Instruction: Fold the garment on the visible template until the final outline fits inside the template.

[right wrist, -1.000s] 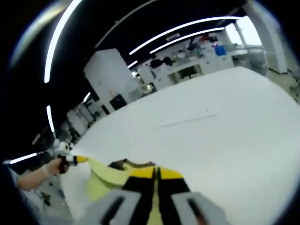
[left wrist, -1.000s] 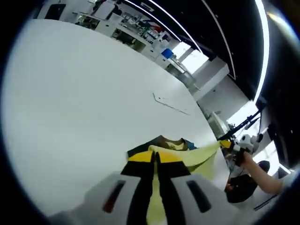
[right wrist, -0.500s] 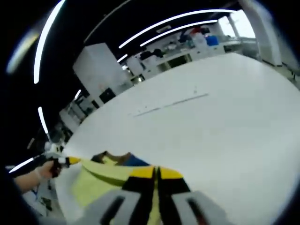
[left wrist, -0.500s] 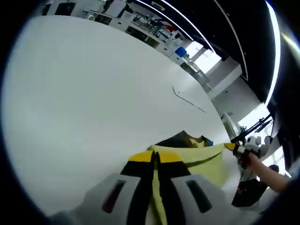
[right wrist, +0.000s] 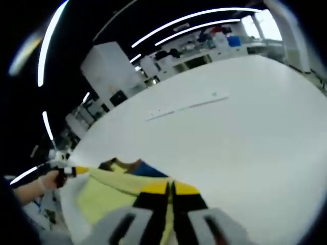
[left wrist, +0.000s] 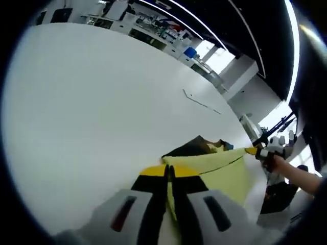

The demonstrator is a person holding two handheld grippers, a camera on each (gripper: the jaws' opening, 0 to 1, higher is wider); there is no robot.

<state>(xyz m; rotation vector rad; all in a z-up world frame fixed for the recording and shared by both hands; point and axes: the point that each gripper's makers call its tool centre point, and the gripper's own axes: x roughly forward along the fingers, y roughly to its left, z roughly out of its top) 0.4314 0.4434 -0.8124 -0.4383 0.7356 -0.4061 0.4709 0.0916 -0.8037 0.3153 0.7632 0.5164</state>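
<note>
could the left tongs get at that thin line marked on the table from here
Probably not yet: the left tongs are shut on the yellow garment, stretched to the right tongs. The line lies farther across bare white table; nothing blocks it.

We hold our left gripper [left wrist: 169, 173] with its jaws pressed together, and our right gripper [right wrist: 170, 189] likewise; our hand [right wrist: 47, 180] grips the left one, our other hand [left wrist: 278, 159] the right.

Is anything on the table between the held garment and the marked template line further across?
Nothing visible. Both grippers, left and right, are shut on the yellow garment, and the white table between it and the thin template line lies bare in both views.
</note>
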